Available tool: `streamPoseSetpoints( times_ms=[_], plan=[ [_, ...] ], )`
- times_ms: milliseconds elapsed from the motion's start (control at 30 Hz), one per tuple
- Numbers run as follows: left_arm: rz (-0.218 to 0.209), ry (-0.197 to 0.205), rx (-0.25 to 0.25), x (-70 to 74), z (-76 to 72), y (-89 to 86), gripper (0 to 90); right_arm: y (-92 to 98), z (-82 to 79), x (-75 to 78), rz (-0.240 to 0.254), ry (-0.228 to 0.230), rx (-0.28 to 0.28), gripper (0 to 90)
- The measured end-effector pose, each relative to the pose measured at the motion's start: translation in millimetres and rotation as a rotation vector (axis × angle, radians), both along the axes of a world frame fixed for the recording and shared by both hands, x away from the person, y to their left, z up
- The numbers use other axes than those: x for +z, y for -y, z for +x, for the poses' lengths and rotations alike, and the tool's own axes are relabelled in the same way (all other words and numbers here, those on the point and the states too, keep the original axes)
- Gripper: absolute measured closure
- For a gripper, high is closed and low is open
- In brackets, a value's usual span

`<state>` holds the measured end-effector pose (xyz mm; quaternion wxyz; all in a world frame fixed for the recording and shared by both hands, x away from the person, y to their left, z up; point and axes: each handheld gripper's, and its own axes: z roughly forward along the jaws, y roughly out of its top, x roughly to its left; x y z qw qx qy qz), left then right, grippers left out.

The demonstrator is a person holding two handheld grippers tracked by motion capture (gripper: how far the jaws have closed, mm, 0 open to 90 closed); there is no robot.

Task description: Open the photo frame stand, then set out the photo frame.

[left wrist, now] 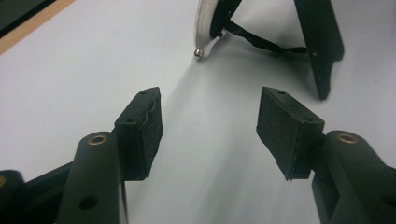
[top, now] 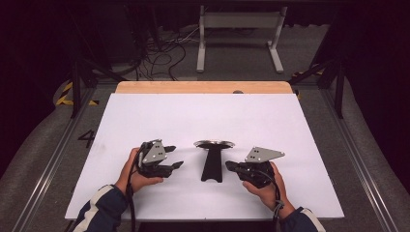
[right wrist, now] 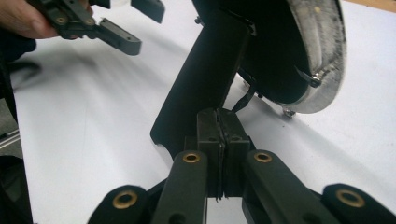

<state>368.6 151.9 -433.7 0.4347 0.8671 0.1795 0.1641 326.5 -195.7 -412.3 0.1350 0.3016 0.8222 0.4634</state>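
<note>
While both hands rest low on the white table [top: 145,116], the readout for this moment runs as follows.

Object: a black stand with a round metal disc [top: 213,144] at its far end and a flat tapering black handle [top: 212,166] running back toward the person — it lies between the 2 grippers, near the table's front middle.

Long axis: disc away from the person, wide foot of the handle toward them, so the piece runs roughly front to back in the high view.

Left gripper [top: 175,157]: jaws parted with bare table between the pads [left wrist: 140,130]; it holds nothing. The disc [left wrist: 205,23] and handle [left wrist: 322,42] sit ahead of it and off to its right.

Right gripper [top: 231,166]: jaws pressed together, pad against pad [right wrist: 208,140], nothing visibly pinched. Its tip points at the handle [right wrist: 210,74] from close by, with the disc [right wrist: 317,51] looming just beyond.

Cable: a thin black strap or wire [left wrist: 261,42] runs from under the disc to the handle.

Nearer hand: the right, by my judgement — its closed tip is just beside the handle's lower half, while the left stands a little farther off.

What the next move turns on: the handle lies crosswise to both grippers, so a side-on pinch across its narrow width looks feasible; the right would have to open first.
</note>
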Motion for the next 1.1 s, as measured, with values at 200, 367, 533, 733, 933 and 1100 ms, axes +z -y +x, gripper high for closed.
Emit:
streamPoseSetpoints(
  times_ms=[200,367,533,733,933,1100],
  plan=[
    [0.003,-0.009,0.081,-8.2,-6.5,-17.9,31.9,-4.3,-6.0,3.6,-0.013,0.045,-0.005,90.0],
    [-0.044,-0.013,0.151,-8.6,-7.0,-26.2,24.2,-4.3,-7.9,4.9,-0.011,0.063,-0.034,90.0],
    [0.002,-0.024,0.136,-12.9,-2.6,-20.3,22.1,-8.2,-10.6,4.2,-0.017,0.078,-0.052,90.0],
    [0.014,-0.004,0.144,-12.2,0.5,-17.7,24.6,-18.5,-15.9,3.5,-0.016,0.115,-0.049,90.0],
    [-0.002,0.018,0.135,-6.4,8.4,-7.8,31.2,-30.2,-19.4,-0.6,-0.017,0.121,-0.039,90.0],
    [-0.032,0.007,0.112,-0.7,17.7,2.7,35.0,-44.9,-20.8,-2.8,-0.012,0.131,-0.038,90.0]
  ],
)
